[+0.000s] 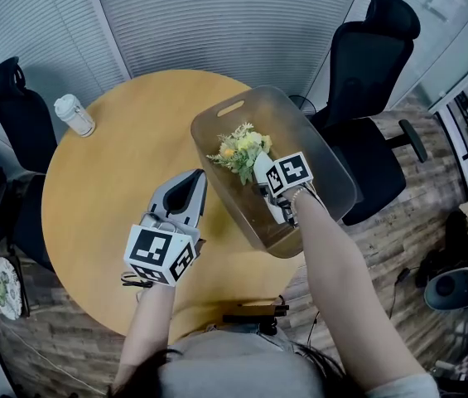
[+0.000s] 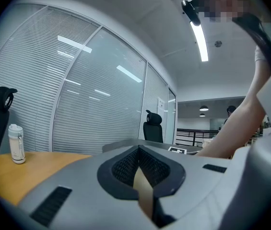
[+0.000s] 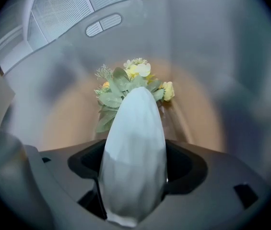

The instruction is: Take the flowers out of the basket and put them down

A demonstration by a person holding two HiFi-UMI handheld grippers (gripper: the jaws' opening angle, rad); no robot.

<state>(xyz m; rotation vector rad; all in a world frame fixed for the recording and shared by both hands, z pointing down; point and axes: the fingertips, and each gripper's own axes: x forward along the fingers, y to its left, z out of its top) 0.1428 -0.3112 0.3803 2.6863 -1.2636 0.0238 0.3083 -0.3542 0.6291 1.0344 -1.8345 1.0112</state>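
The left grey hand-held gripper (image 1: 190, 182), topped by its black-and-white marker cube, pointed level and away from the person. Its jaws were pressed together on nothing, and the bare left forearm (image 1: 152, 322) ran straight behind it. The right grey hand-held gripper (image 1: 267, 187) tilted steeply downward at the end of the outstretched bare right forearm (image 1: 337, 280), its jaws clamped on the white paper-wrapped bunch of yellow flowers (image 3: 134, 143).

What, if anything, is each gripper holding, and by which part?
The right gripper holds the flowers by their white wrap, inside the basket. The left gripper is shut, empty.
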